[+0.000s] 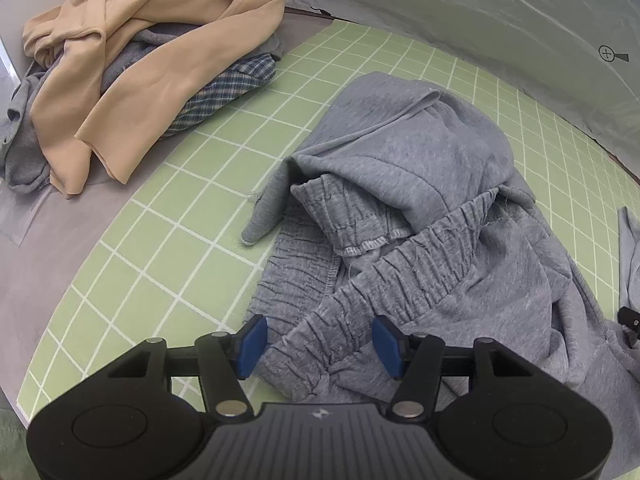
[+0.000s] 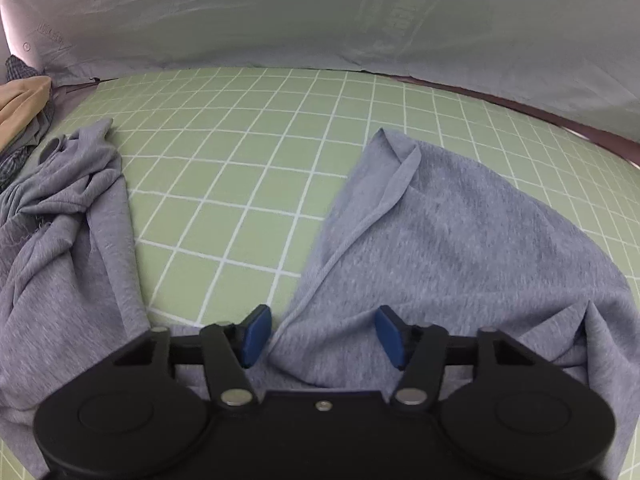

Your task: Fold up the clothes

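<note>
A crumpled grey sweat garment (image 1: 420, 184) with a gathered elastic waistband (image 1: 404, 276) lies on the green grid mat (image 1: 168, 232). My left gripper (image 1: 320, 346) is open, its blue pads either side of the waistband's near end. In the right wrist view the same grey garment (image 2: 460, 232) spreads in two parts, with another fold at the left (image 2: 68, 208). My right gripper (image 2: 322, 336) is open just above the cloth's near edge, holding nothing.
A pile of clothes sits at the back left off the mat: a peach garment (image 1: 132, 52) over a plaid shirt (image 1: 224, 88) and grey cloth. A pale plastic-covered wall (image 2: 320, 20) runs behind the mat. The mat (image 2: 248, 148) lies on a grey table (image 1: 48, 248).
</note>
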### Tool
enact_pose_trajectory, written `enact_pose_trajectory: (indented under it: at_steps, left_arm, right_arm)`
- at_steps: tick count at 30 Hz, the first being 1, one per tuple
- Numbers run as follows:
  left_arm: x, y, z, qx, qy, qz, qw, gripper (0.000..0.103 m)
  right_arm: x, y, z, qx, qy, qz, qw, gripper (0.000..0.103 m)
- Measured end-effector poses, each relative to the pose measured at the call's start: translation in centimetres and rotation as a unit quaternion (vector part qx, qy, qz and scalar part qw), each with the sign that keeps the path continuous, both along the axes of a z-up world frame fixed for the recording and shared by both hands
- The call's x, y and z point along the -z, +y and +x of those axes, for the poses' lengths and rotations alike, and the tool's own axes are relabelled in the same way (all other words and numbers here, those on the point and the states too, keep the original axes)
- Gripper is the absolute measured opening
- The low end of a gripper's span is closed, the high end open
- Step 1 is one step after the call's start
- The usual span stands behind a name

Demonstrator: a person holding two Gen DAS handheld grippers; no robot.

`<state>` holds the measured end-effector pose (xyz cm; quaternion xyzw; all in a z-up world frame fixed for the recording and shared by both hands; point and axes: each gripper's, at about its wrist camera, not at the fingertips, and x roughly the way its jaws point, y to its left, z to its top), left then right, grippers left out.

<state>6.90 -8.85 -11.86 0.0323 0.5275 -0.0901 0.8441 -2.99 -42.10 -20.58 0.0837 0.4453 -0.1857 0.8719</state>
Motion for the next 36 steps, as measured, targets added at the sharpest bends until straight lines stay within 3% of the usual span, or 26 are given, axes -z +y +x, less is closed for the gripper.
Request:
enact_pose_trajectory:
  at_steps: [1, 2, 5, 8, 10, 14, 17, 19, 27, 36]
  left_arm:
    - [0.1, 0.0, 0.1, -0.001, 0.001, 0.000, 1.0000, 0.060]
    - [0.1, -0.1, 0.2, -0.002, 0.002, 0.000, 1.0000, 0.060]
    - [0.3, -0.1, 0.7, -0.005, 0.005, -0.006, 1.0000, 0.060]
    - [0.1, 0.1, 1.0, -0.008, 0.002, -0.012, 0.9999, 0.060]
    - [-0.1, 0.3, 1.1, -0.010, -0.002, -0.014, 0.9999, 0.060]
    - [-0.1, 0.5, 1.1, -0.012, -0.002, -0.020, 0.9997, 0.060]
    - [-0.1, 0.0, 1.1, -0.006, -0.003, -0.021, 0.9998, 0.060]
    - [-0.3, -0.4, 1.2, 0.000, -0.005, -0.028, 0.9996, 0.060]
    - [-0.1, -3.0, 1.9, 0.036, -0.006, -0.033, 0.9988, 0.068]
    - [-0.2, -4.1, 2.6, 0.040, -0.005, -0.035, 0.9986, 0.068]
  right_arm:
    - [-0.1, -0.4, 0.0, -0.003, 0.004, -0.012, 1.000, 0.010]
    - [-0.2, -0.9, -0.1, -0.006, 0.008, -0.024, 1.000, 0.004]
    - [-1.2, -4.5, -0.9, 0.007, 0.001, -0.066, 0.998, 0.003]
    - [-3.9, -10.8, -2.4, 0.080, -0.016, -0.145, 0.986, 0.003]
    - [-6.7, -16.0, -4.5, 0.172, -0.046, -0.194, 0.965, 0.003]
    - [-11.2, -23.7, -10.1, 0.342, -0.102, -0.206, 0.911, 0.003]
    - [-10.4, -25.4, -12.5, 0.366, -0.065, -0.222, 0.901, 0.005]
    - [-8.7, -25.8, -13.8, 0.378, -0.016, -0.229, 0.897, 0.035]
    - [-2.9, -21.8, -18.4, 0.399, -0.010, -0.093, 0.912, 0.067]
    - [-0.4, -20.4, -21.6, 0.461, -0.031, -0.030, 0.886, 0.075]
